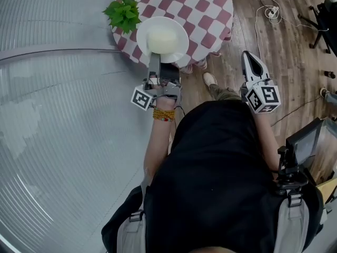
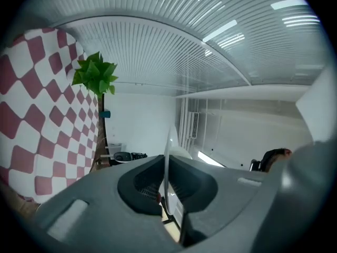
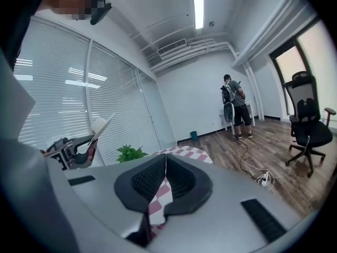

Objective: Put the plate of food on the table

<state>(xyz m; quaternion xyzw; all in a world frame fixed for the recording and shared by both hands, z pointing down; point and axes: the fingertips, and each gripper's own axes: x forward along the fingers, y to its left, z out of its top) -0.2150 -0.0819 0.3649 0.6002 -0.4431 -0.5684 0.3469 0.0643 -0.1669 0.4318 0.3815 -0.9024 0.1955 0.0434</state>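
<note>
A white plate (image 1: 162, 38) with a pale block of food (image 1: 160, 40) sits over the near edge of the round table with the red-and-white checked cloth (image 1: 202, 7). I cannot tell whether it rests on the cloth. My left gripper (image 1: 160, 58) is shut on the plate's near rim. In the left gripper view the plate (image 2: 169, 152) shows edge-on between the closed jaws of the left gripper (image 2: 167, 182). My right gripper (image 1: 247, 54) hangs to the right over the floor, shut and holding nothing. The right gripper view shows the right gripper (image 3: 165, 175) with its pads together, and the held plate (image 3: 102, 124) tilted at far left.
A green potted plant (image 1: 124, 12) stands on the table's left edge, beside the plate. Window blinds fill the left side. On the wooden floor lie a cable and power strip (image 1: 271, 12). An office chair (image 3: 305, 125) and a standing person (image 3: 234, 107) are far off.
</note>
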